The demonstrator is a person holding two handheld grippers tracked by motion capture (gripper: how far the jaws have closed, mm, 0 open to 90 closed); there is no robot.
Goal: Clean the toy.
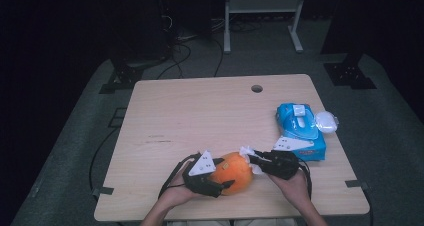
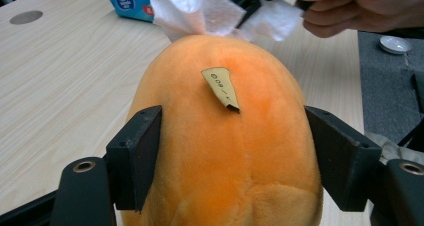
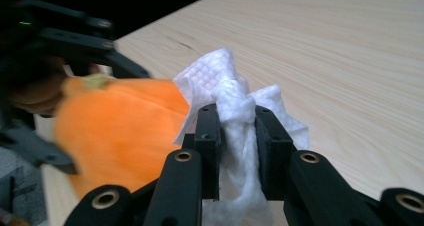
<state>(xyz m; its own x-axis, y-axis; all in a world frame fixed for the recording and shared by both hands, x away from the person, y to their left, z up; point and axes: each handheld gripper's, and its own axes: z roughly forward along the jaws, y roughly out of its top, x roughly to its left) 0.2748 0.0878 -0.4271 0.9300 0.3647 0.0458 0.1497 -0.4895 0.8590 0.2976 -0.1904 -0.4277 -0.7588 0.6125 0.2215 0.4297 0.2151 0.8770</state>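
Note:
An orange plush toy (image 1: 232, 172) lies near the table's front edge, and my left gripper (image 1: 225, 175) grips it from the left. In the left gripper view the black jaws (image 2: 232, 156) press on both flanks of the plush toy (image 2: 230, 196), which carries a small yellow tag (image 2: 221, 87). My right gripper (image 1: 250, 159) comes in from the right, shut on a crumpled white tissue (image 1: 246, 151). The tissue (image 3: 225, 81) is pinched between the pads of the right gripper (image 3: 237, 131) and rests against the far end of the plush toy (image 3: 120, 126). The tissue (image 2: 195, 11) sits on the toy's top end.
A blue pack of wipes (image 1: 300, 131) lies at the right of the wooden table (image 1: 200, 111), with a white roundish lid-like object (image 1: 326, 121) beside it. A cable hole (image 1: 257, 88) sits near the far edge. The same pack (image 2: 127, 1) lies beyond the toy.

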